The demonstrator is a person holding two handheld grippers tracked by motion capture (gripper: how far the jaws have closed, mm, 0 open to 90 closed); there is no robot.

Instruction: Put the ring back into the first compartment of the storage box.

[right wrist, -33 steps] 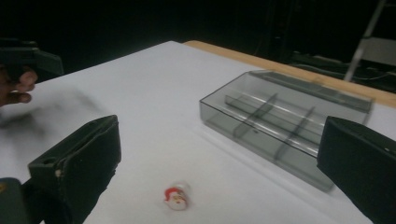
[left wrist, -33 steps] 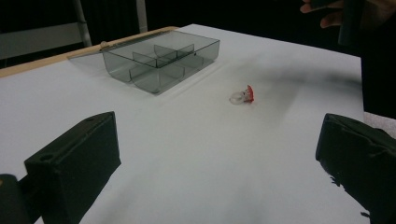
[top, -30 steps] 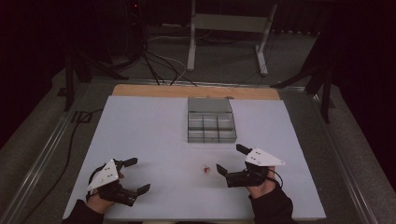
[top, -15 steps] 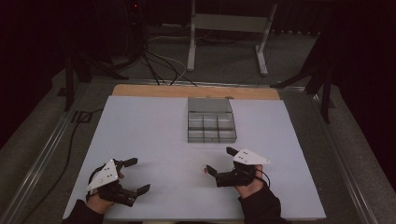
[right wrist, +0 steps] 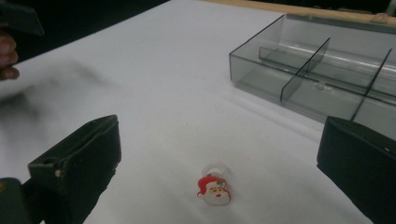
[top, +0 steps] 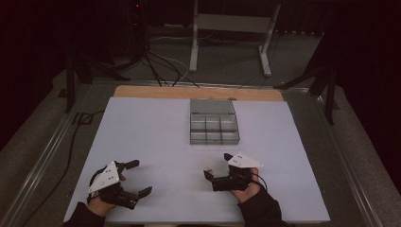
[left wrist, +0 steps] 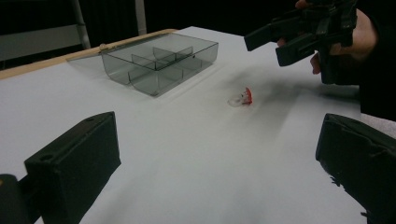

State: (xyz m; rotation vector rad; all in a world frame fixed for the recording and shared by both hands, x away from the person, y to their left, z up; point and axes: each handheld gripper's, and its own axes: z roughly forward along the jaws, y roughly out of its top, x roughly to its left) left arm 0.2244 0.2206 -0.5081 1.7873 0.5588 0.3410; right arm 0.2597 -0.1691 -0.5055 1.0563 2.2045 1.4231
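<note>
While both jaws stand wide and hold nothing, the left gripper (top: pixel 135 178) rests at seven o'clock on the white table (top: pixel 156 137). One Santa ring (right wrist: pixel 215 188), a red-and-white face on a clear band, lies on the table between the jaws of the right gripper (top: pixel 218 165) at five o'clock, touching neither; that gripper is likewise spread wide and empty. One grey compartment box (top: pixel 213 121), divided into several cells, sits at twelve o'clock, well apart from both. Beyond the table, a dark room holds cables (top: pixel 158 68) and a metal stand (top: pixel 231 28).
</note>
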